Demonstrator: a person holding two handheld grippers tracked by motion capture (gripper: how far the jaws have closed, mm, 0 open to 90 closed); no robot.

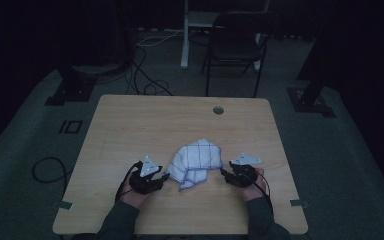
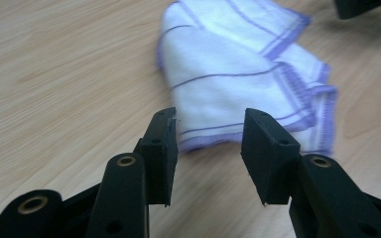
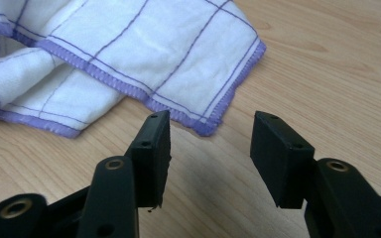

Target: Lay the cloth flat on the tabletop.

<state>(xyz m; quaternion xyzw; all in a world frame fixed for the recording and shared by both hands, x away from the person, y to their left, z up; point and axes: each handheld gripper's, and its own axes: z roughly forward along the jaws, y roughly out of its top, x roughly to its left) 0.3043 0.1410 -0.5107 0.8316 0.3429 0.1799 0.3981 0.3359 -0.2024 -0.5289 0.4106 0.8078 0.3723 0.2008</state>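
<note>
Approach step: L gripper [image 2: 209, 134] & R gripper [image 3: 211, 136] both wide open, empty, flanking crumpled checked cloth [image 1: 196, 156]; next, I'd guess, each must pinch a purple hem corner.

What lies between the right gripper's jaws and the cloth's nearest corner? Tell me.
Bare wooden table. In the right gripper view, the right gripper is open just short of the cloth corner, not touching it.

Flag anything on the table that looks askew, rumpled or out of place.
The white cloth with purple stripes lies crumpled near the table's front, folded unevenly over itself with its hem doubled and corners out of line. The left gripper and right gripper sit open beside it, not touching it.
</note>
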